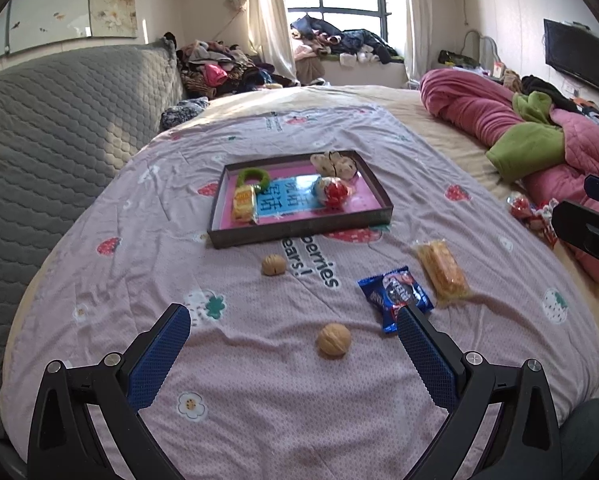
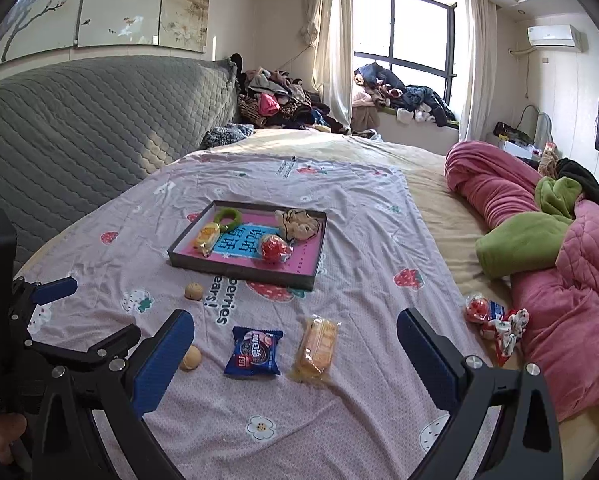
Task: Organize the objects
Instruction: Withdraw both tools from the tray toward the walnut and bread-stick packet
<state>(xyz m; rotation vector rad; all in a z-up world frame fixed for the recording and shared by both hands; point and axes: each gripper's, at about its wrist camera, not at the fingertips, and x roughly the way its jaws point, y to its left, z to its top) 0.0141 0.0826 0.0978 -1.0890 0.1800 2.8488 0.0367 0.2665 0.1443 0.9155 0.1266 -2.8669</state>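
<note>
A dark tray [image 1: 299, 229] [image 2: 235, 270] with a pink floor lies on the pink bedspread. It holds a yellow snack pack [image 1: 244, 202], a green ring [image 1: 253, 176], a red-and-white egg toy [image 1: 333, 192] and a plush toy [image 1: 337, 164]. In front of it lie two walnuts [image 1: 333, 339] [image 1: 274, 265], a blue cookie pack [image 1: 395, 297] [image 2: 254, 353] and a yellow cake pack [image 1: 442, 272] [image 2: 315, 347]. My left gripper [image 1: 293, 316] is open and empty, just before the near walnut. My right gripper [image 2: 295, 322] is open and empty, above the two packs.
A grey quilted headboard [image 1: 67, 120] stands at the left. A rolled pink and green quilt [image 2: 539, 240] lies at the right, with red-and-white wrapped toys [image 2: 493, 318] beside it. Clothes are piled by the window [image 1: 339, 40]. The left gripper shows at the left in the right wrist view [image 2: 55, 292].
</note>
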